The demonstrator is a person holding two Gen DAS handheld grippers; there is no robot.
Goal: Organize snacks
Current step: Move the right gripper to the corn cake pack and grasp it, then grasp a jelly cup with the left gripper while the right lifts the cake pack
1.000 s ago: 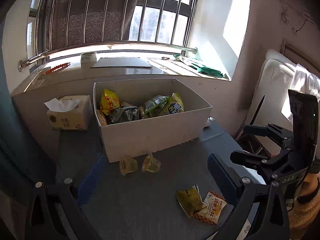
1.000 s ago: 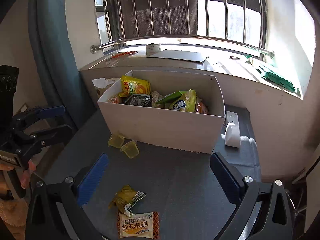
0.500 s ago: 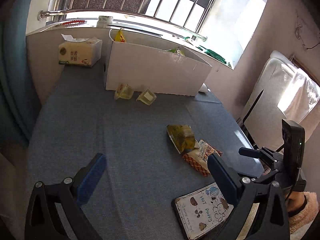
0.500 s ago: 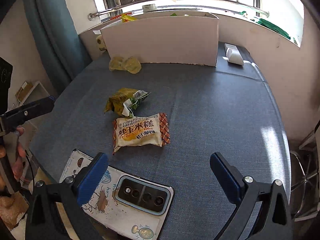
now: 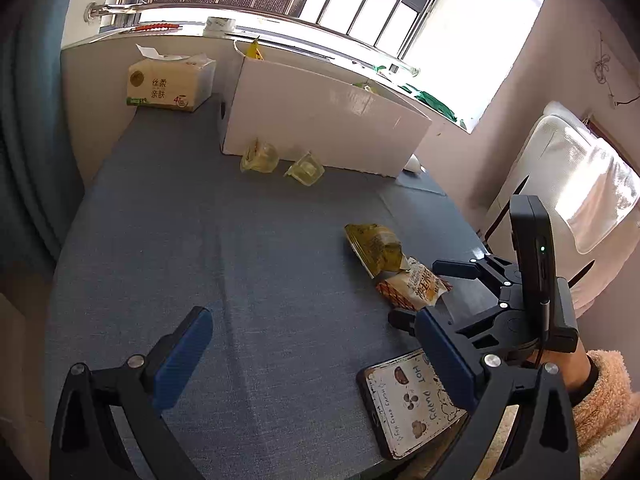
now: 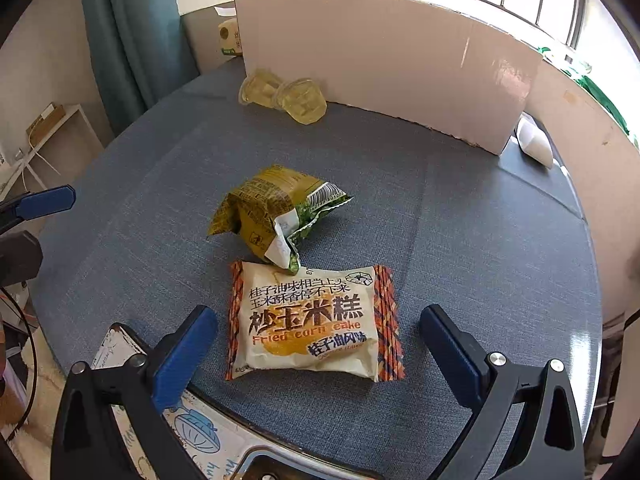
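Sunlit window bars run behind your blue-grey worktop [image 5: 168, 216], where a white cardboard box [image 5: 320, 120] stands at the far edge with a tissue pack [image 5: 170, 86] to its left. Two clear jelly cups [image 6: 284, 96] lie just in front of the box wall, touching each other. Nearer you, a crumpled green-yellow snack bag [image 6: 272, 208] overlaps the top edge of a corn cake packet [image 6: 312, 324], which lies flat with its label facing up. Your right gripper [image 6: 318, 344] sits low over the worktop with its jaws wide, one finger on each side of the corn cake packet without touching it. Your left gripper [image 5: 316, 356] hangs over bare cloth, jaws wide and holding nothing. A phone [image 5: 412, 396] in a cartoon-printed case lies at the near edge, beside your right hand [image 5: 580, 368].
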